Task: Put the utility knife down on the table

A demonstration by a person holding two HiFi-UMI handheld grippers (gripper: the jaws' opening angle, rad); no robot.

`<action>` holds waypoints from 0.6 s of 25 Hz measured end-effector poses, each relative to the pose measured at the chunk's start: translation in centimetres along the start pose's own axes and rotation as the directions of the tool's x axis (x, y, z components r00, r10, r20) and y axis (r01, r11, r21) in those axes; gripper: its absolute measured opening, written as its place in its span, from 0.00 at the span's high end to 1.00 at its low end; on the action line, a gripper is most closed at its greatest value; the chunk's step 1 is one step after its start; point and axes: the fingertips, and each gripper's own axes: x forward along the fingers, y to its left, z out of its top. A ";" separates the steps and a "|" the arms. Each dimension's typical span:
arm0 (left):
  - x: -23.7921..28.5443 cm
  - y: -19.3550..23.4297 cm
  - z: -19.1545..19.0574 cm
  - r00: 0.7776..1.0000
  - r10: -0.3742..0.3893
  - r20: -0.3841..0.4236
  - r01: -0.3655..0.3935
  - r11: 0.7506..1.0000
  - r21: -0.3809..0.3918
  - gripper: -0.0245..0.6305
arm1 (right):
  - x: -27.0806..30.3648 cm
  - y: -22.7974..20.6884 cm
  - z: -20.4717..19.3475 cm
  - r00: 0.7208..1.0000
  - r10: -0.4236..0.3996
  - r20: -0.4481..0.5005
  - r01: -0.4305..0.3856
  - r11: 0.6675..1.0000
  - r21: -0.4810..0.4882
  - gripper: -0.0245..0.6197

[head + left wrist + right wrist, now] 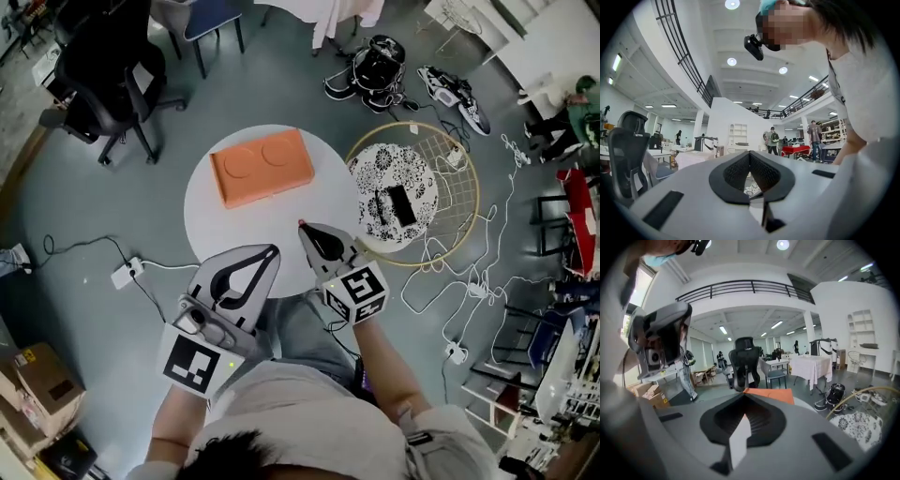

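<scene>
My right gripper (302, 225) hangs over the near part of the round white table (234, 230), jaws shut on a thin grey strip with a red tip, seemingly the utility knife (300, 223). In the right gripper view the knife (739, 439) lies edge-on between the black pads, and the right gripper (744, 399) points towards the orange box (771, 395). My left gripper (272, 249) hovers beside it over the table's near edge, shut and holding nothing. In the left gripper view the left gripper (750, 154) tilts upward into the room.
An orange box (261, 166) lies on the far half of the table. Right of the table a patterned round mat inside a wire hoop (394, 192) lies on the floor among white cables. A black office chair (108, 75) stands at the far left, cardboard boxes (37, 384) at the near left.
</scene>
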 end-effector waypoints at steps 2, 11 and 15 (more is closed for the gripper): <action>-0.6 -0.6 0.4 0.999 -0.048 0.006 0.047 0.999 0.007 0.95 | -1.6 1.3 2.7 0.996 -0.029 0.083 0.028 1.000 0.012 0.95; -4.3 -5.4 1.5 0.973 -0.231 0.026 0.230 0.973 0.018 0.95 | -10.4 8.8 9.5 0.943 -0.130 0.306 0.138 0.990 -0.002 0.95; -5.5 -7.0 1.8 0.962 -0.269 0.034 0.269 0.963 0.014 0.95 | -13.4 11.4 10.7 0.921 -0.153 0.358 0.171 0.985 -0.020 0.95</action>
